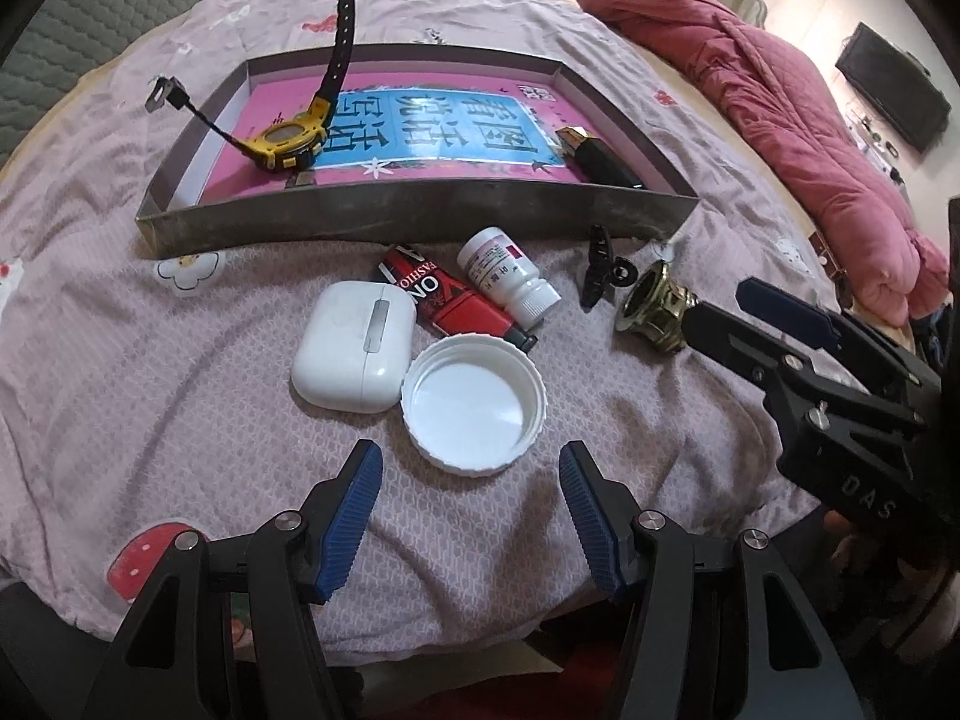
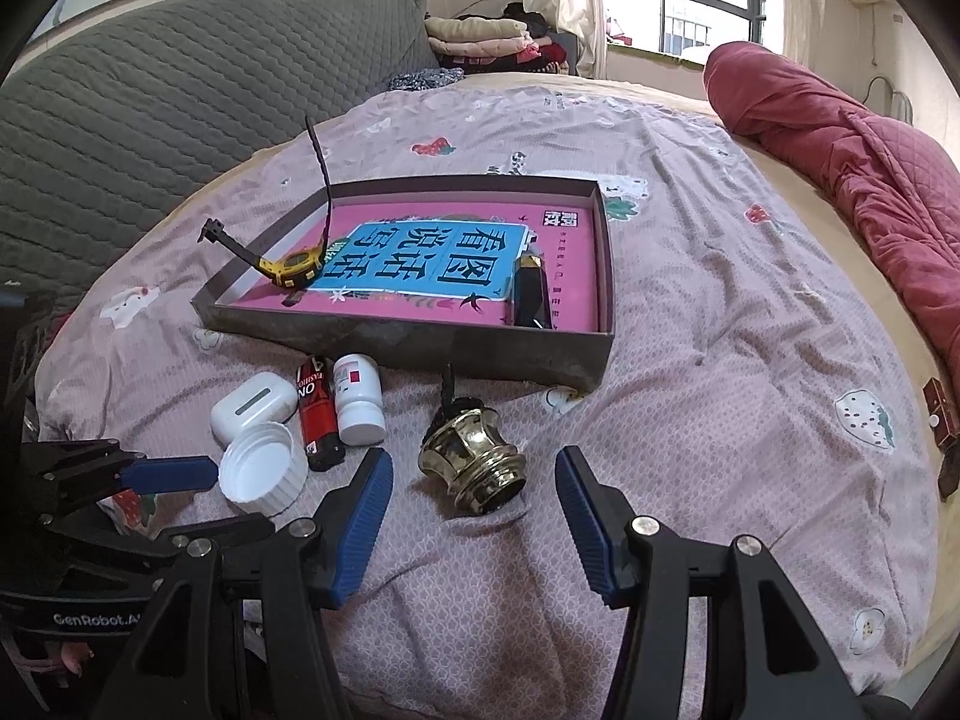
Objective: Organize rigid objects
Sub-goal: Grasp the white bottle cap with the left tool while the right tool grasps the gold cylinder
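On the bed (image 1: 150,360) before you, the tray (image 1: 420,216) lies farthest back; in it, the watch (image 1: 288,144) sits left and the lighter (image 1: 600,162) right. In front of the tray, left to right: case (image 1: 354,354), tube (image 1: 450,300), bottle (image 1: 510,276), clip (image 1: 597,264), metal fitting (image 1: 657,306). The cap (image 1: 474,402) lies nearest you, touching the case.
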